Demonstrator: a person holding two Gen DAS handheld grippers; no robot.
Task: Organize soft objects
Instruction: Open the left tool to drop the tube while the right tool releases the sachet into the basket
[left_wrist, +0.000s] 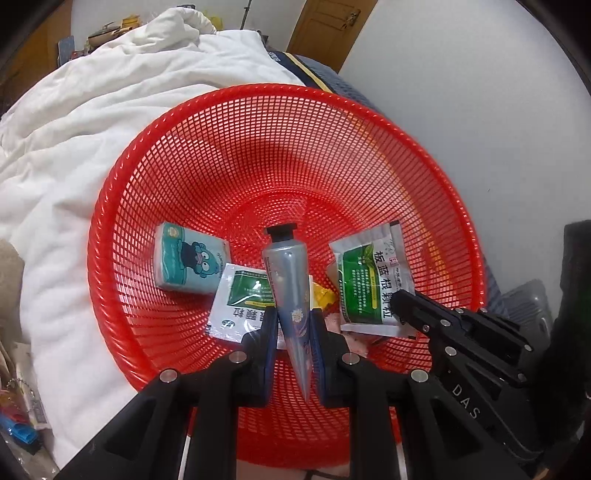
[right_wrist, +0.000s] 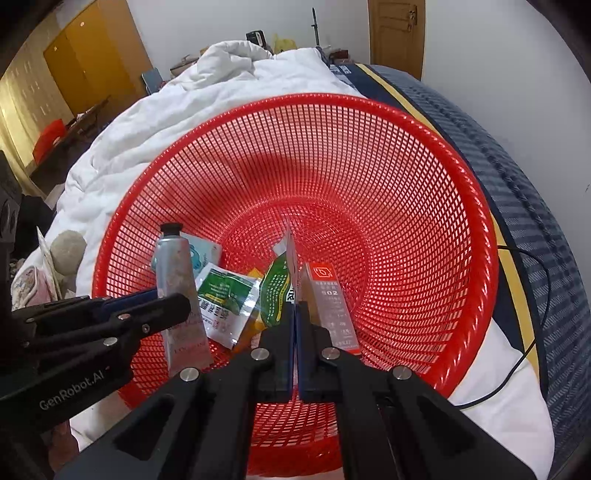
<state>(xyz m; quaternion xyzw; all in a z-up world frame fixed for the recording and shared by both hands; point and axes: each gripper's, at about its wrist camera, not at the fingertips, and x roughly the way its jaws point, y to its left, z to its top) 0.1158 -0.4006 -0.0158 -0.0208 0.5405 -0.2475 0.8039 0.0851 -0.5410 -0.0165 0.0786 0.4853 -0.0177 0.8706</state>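
I had both grippers hanging over a red mesh basket (left_wrist: 369, 155) that sat on a white duvet (left_wrist: 92, 147).

My left gripper (left_wrist: 294, 317) was clamped on a grey cream tube (left_wrist: 286, 273). Its pads pressed the flat, crimped end. The tube's long axis ran straight out along the fingers, black cap foremost, pointing down toward the basket floor. In the right wrist view the tube stood nearly upright at the basket's near left side.

My right gripper (right_wrist: 294, 306) was closed on the edge of a green and white sachet (right_wrist: 275, 291). The sachet stood on edge along the line of the fingers, over the basket's near middle.

Below the tube lay a second green sachet (left_wrist: 243, 295) and a teal tissue pack (left_wrist: 188, 262), with something yellow (left_wrist: 325, 295) beside them. A slim box marked 502 (right_wrist: 332, 299) stood just right of my right fingers.

Both held things were already above the basket. I judged the next move was simply a release from each hand.
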